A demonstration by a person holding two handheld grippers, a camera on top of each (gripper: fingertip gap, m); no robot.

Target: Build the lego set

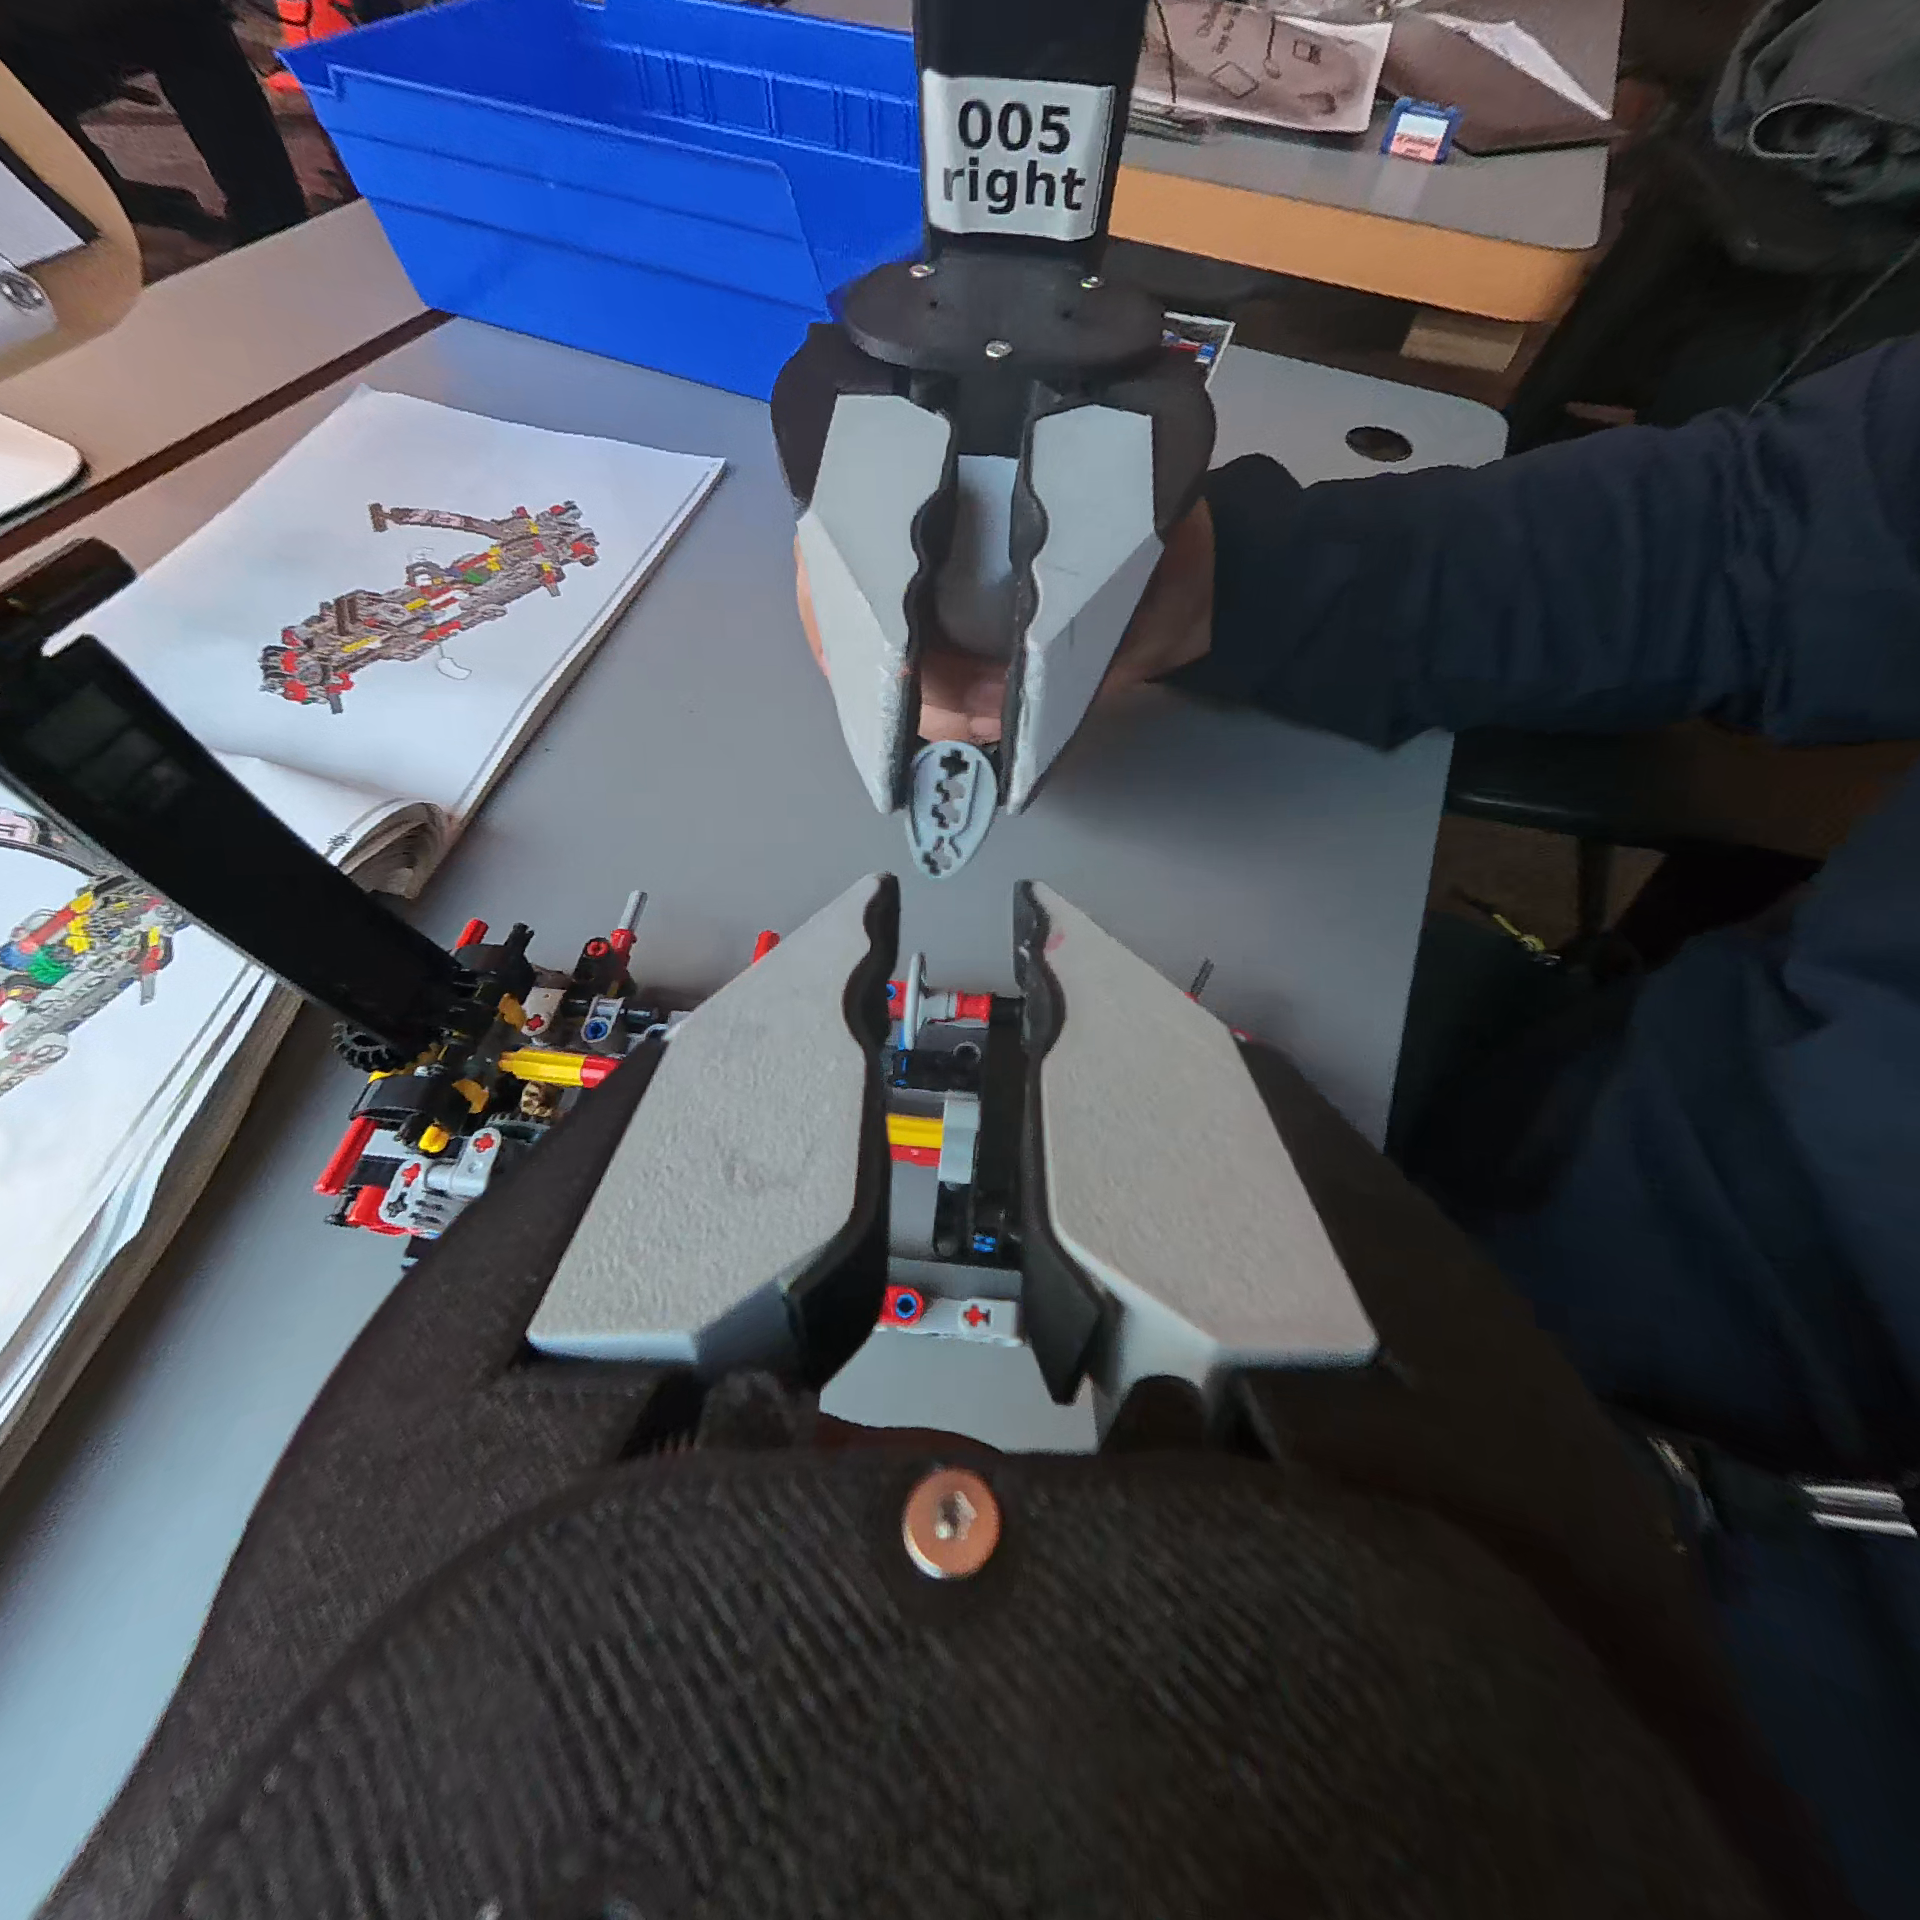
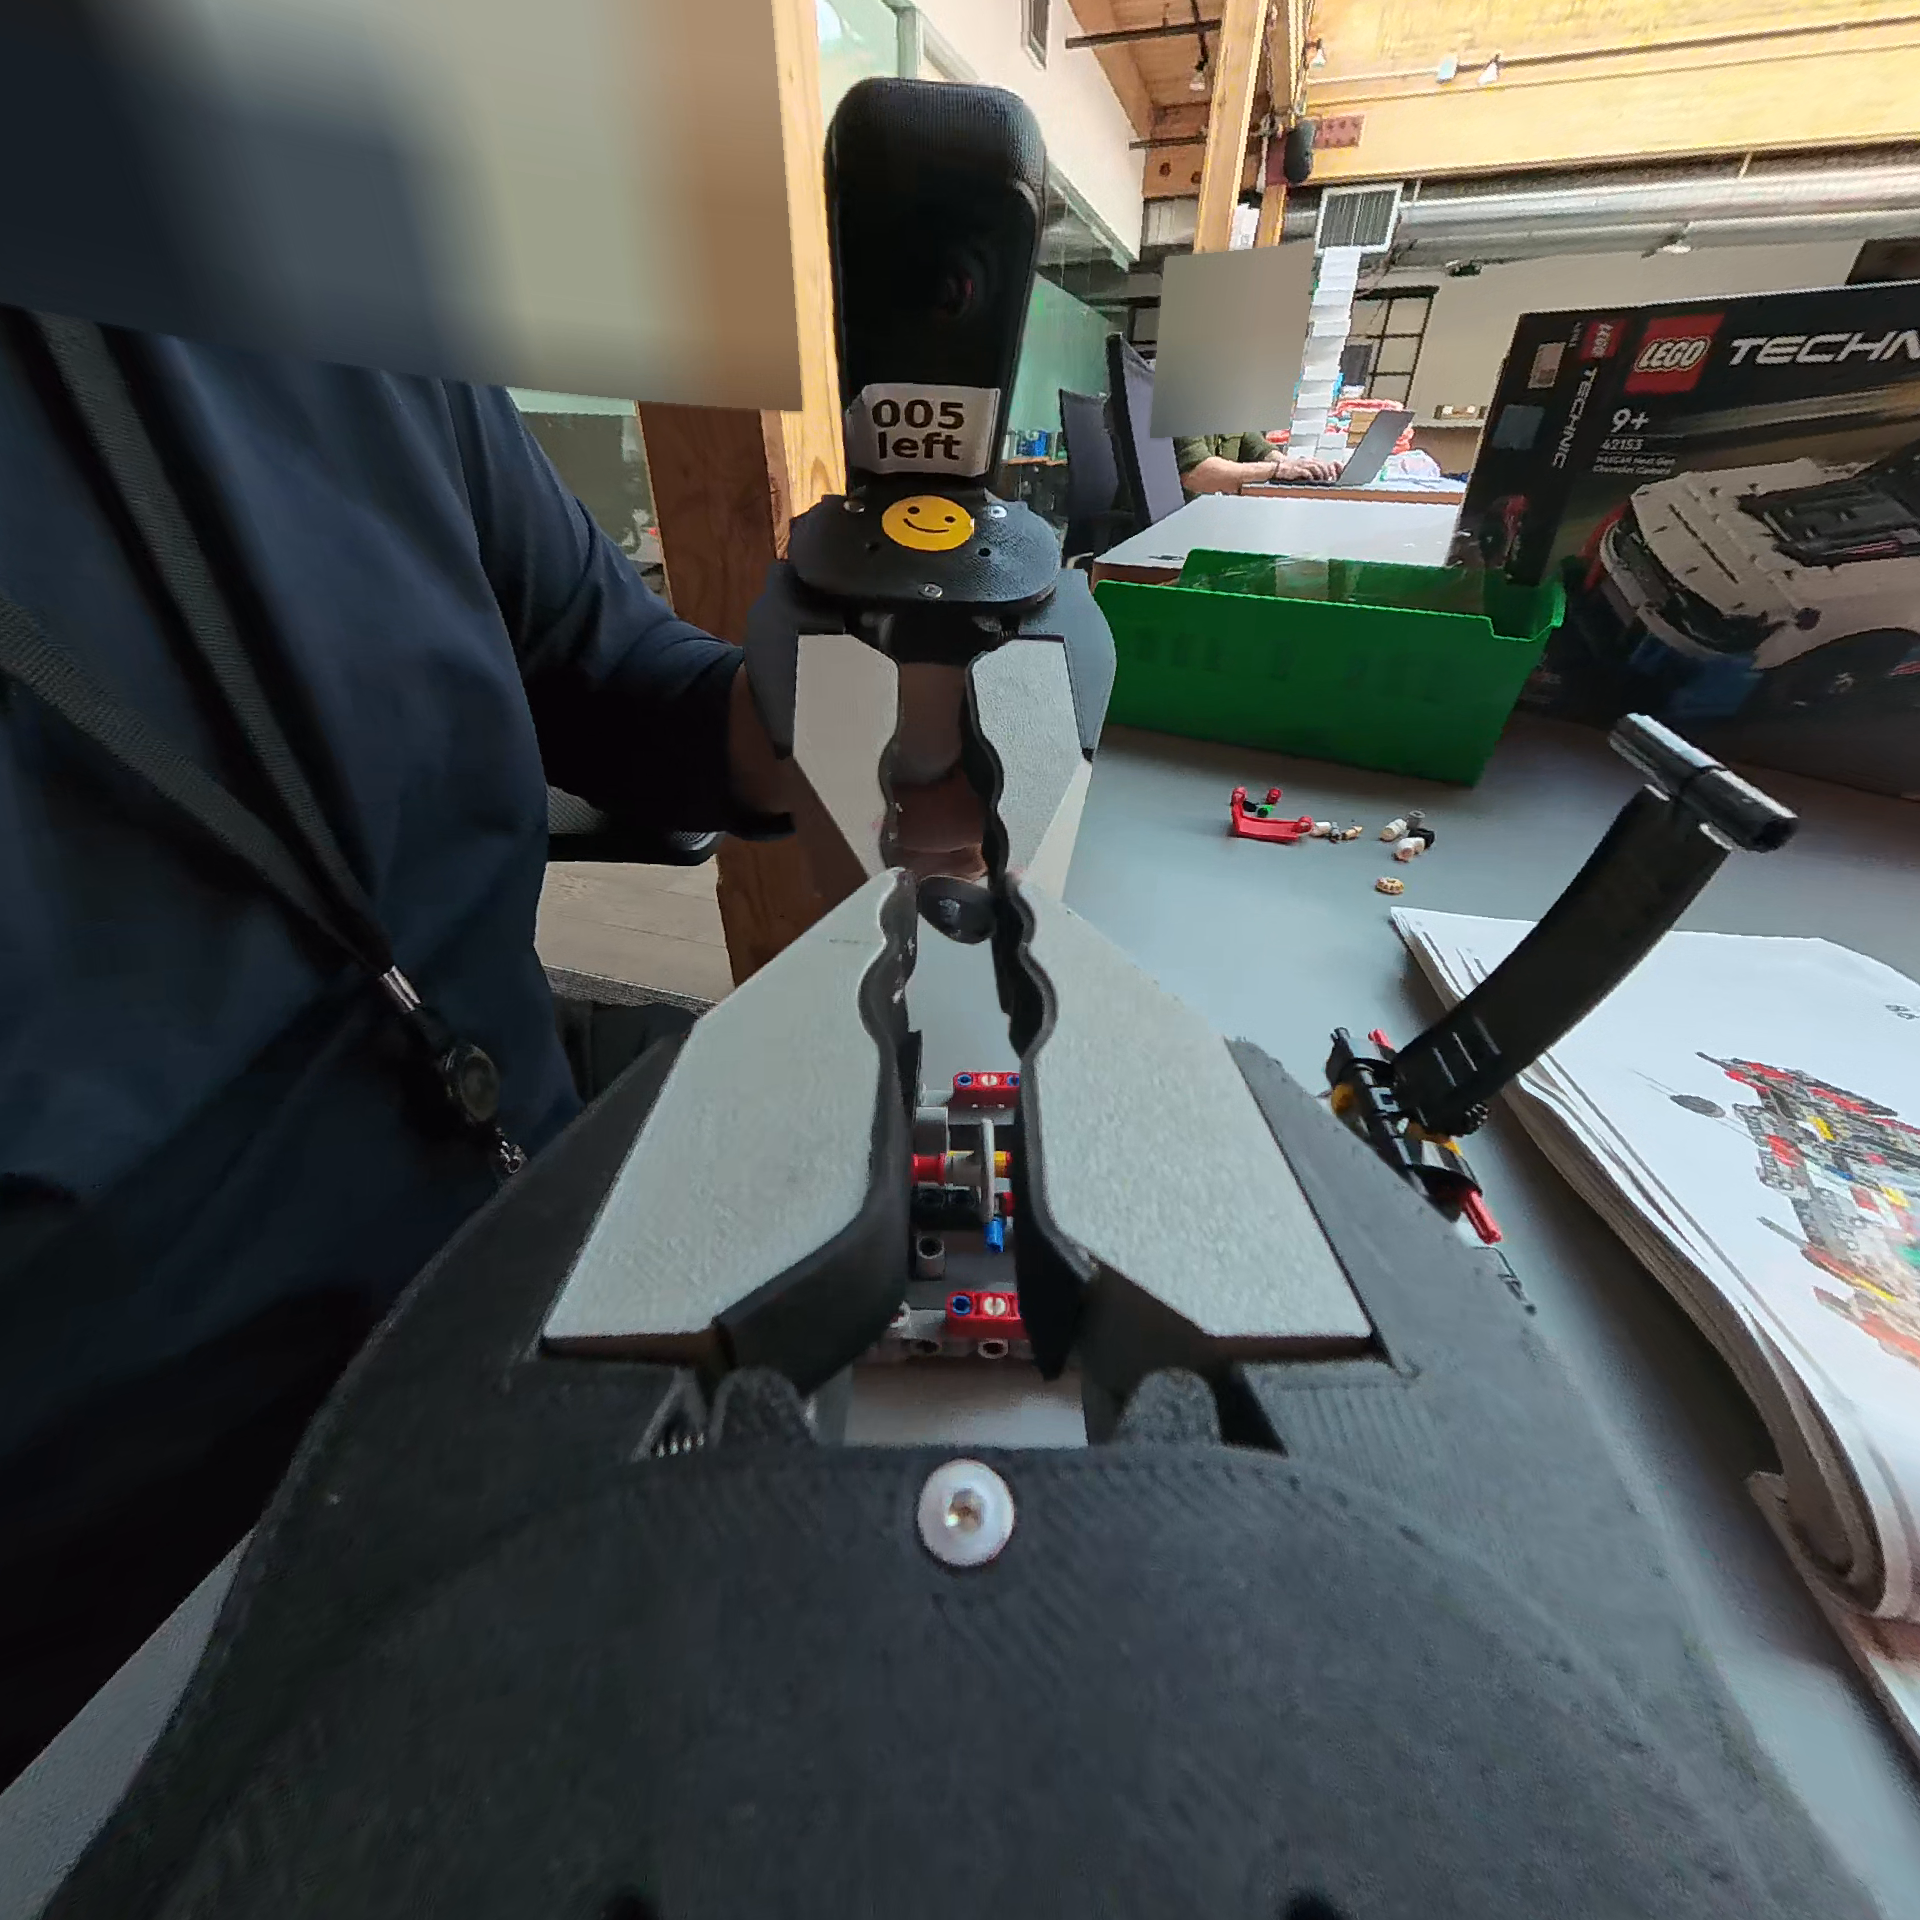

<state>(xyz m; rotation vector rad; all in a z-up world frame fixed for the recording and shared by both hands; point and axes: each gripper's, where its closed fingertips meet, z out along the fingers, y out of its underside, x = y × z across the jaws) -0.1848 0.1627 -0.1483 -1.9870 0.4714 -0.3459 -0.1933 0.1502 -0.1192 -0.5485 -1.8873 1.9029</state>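
Directly below both tools sits the brick model (image 1: 940, 1143) on the bench (image 1: 665, 748); the right tool (image 1: 951, 800) pinches a small, stiff, light grey cam piece (image 1: 948, 816) by its upper end, and the left tool (image 1: 956, 894) stands open, holding nothing.

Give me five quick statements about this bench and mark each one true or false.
1. The right hand-held gripper pinches a grey teardrop-shaped piece. True.
2. The bin behind the right hand-held gripper in the left wrist view is red. False: it is blue.
3. The left hand-held gripper holds that grey piece too. False: its fingertips stand apart just below it.
4. An open instruction booklet lies on the grey table. True.
5. Loose small parts lie in front of a green bin. True.
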